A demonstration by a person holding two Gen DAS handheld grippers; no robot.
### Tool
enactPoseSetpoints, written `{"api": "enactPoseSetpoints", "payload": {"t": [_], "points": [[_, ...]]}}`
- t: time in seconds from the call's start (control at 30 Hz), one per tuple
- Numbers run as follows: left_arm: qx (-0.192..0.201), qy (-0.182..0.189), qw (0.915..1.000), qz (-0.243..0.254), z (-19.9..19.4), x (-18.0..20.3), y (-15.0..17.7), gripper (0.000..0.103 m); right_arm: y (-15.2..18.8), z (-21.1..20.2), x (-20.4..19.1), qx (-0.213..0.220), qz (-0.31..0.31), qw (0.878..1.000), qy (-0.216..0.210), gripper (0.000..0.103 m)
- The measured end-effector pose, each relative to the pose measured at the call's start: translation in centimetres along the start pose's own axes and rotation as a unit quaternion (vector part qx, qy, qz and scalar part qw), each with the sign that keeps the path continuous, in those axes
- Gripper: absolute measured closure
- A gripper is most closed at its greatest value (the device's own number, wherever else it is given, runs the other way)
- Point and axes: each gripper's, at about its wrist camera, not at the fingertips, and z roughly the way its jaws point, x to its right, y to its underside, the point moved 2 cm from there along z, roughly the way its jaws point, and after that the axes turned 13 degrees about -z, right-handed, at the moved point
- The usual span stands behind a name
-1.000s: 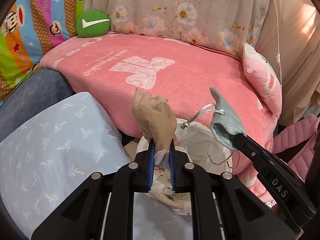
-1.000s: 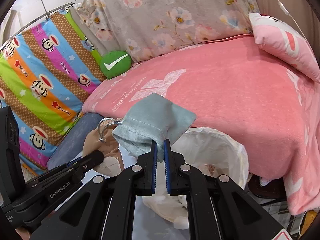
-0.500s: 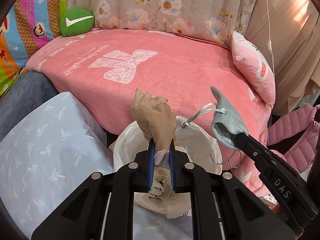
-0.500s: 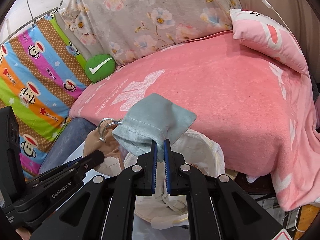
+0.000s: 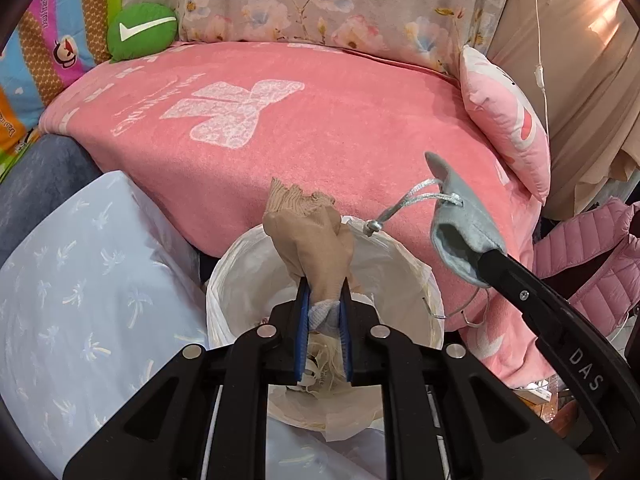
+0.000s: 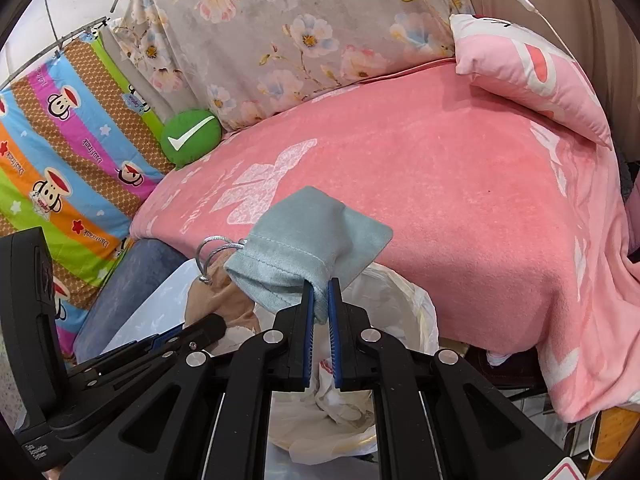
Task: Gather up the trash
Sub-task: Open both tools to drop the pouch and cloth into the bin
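Note:
My left gripper [image 5: 324,294] is shut on a tan stocking [image 5: 310,240], which sticks up from the pads over a white-lined trash bin [image 5: 416,280]. My right gripper [image 6: 320,290] is shut on a light blue drawstring pouch [image 6: 304,248], held above the same trash bin [image 6: 404,300]. The pouch's silver cord [image 6: 212,250] loops out to the left. In the left wrist view the pouch [image 5: 456,232] and the right gripper's arm hang over the bin's right rim. In the right wrist view the stocking [image 6: 216,300] shows low at the left. Crumpled white trash lies inside the bin.
A bed with a pink blanket [image 5: 280,120] fills the space behind the bin. A pink pillow [image 5: 504,120] and a green cushion [image 5: 142,30] lie on it. A pale blue printed cloth [image 5: 80,300] lies left of the bin. A pink quilted jacket [image 5: 592,264] is at right.
Both grippers have moved forward and down over the bin, whose whole opening now shows beneath them. The stocking and the pouch stay held as before.

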Motion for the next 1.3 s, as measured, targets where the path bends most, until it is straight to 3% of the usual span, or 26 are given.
{"api": "enactPoseSetpoints", "payload": {"t": [0.13, 0.2, 0.3, 0.5, 0.7, 1.03, 1.3], "points": [[0.003, -0.002, 1.0, -0.003, -0.1, -0.2, -0.2, 0.086, -0.1, 0.2, -0.1, 0.0, -0.002, 1.0, -0.003, 0.096], [0.006, -0.01, 0.9999, -0.008, -0.1, -0.4, -0.3, 0.069, -0.1, 0.6, -0.3, -0.002, -0.005, 1.0, -0.006, 0.096], [0.02, -0.021, 0.9994, -0.018, -0.4, -1.2, -0.4, 0.053, -0.1, 1.2, -0.6, -0.008, -0.011, 1.0, -0.007, 0.096], [0.029, -0.039, 0.9984, -0.031, -0.9, -3.4, -0.3, 0.051, 0.5, 2.9, -1.5, -0.029, -0.019, 0.999, -0.007, 0.096], [0.042, -0.091, 0.9949, -0.008, -0.9, -5.1, 0.4, 0.05, 1.1, 3.9, -2.8, -0.043, -0.033, 0.998, -0.011, 0.096], [0.053, -0.119, 0.9905, -0.045, -2.0, -7.9, 0.4, 0.05, 1.6, 5.7, -4.1, -0.066, -0.048, 0.997, -0.007, 0.095], [0.058, -0.121, 0.9892, -0.06, -2.7, -9.1, 0.4, 0.038, 2.0, 6.0, -4.3, -0.071, -0.041, 0.997, -0.009, 0.082]]}}
